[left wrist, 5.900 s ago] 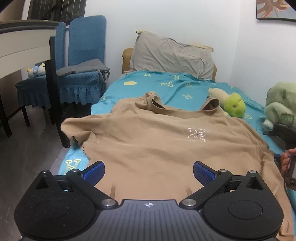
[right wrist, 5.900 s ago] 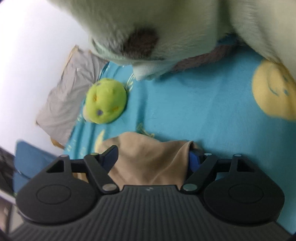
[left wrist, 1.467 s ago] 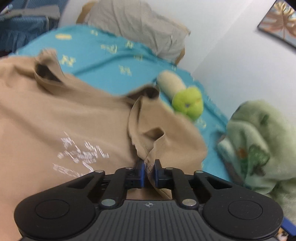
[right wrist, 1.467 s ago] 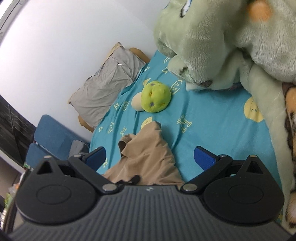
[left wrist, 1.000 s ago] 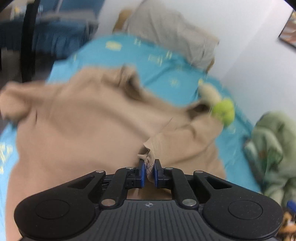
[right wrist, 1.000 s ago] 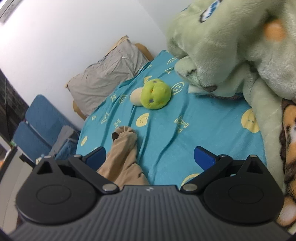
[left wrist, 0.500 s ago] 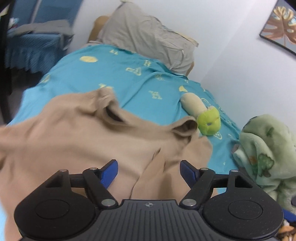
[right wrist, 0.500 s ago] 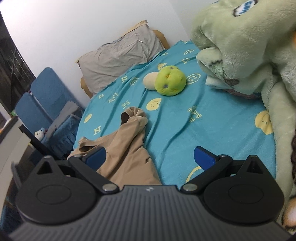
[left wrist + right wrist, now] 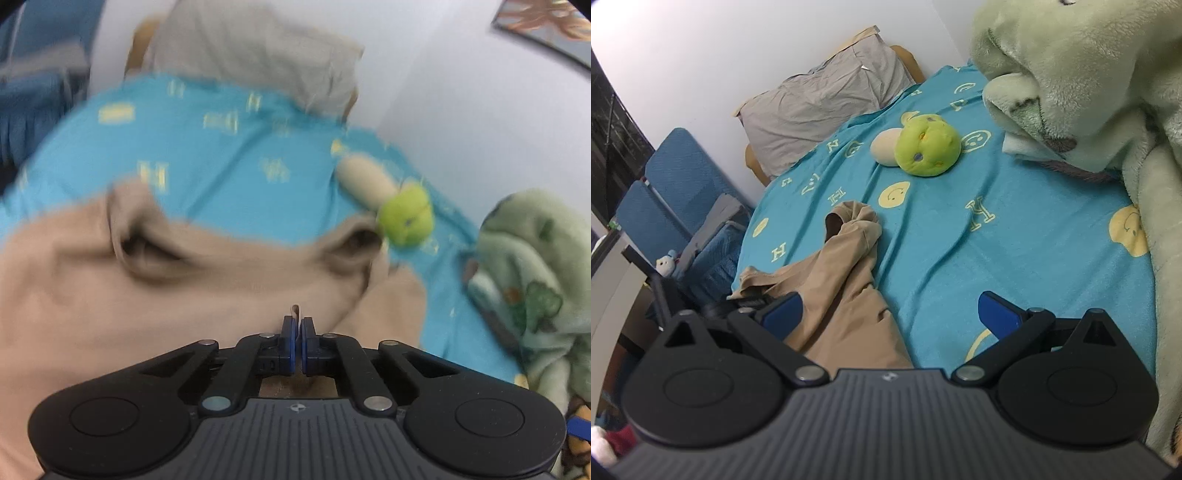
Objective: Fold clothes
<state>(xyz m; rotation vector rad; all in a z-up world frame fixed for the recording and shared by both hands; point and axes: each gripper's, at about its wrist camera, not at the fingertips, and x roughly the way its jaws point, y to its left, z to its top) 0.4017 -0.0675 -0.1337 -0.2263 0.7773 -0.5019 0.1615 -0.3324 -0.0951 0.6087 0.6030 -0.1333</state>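
Note:
A tan T-shirt lies spread on the turquoise bedsheet, collar toward the pillow; the left wrist view is blurred. My left gripper sits low over the shirt's chest, shut, with a small fold of tan fabric poking up between its blue pads. In the right wrist view the shirt shows at lower left, its right sleeve folded inward onto the body. My right gripper hovers open above the sheet, its left finger over the shirt's edge, nothing between the fingers.
A green and cream plush toy lies beyond the sleeve. A big pale green plush fills the right side. A grey pillow sits at the headboard. Blue chairs stand left of the bed.
The left gripper carried the sleeve inward, opened and let it drop, then shut again on shirt fabric below the collar. The right gripper stayed open and hardly moved.

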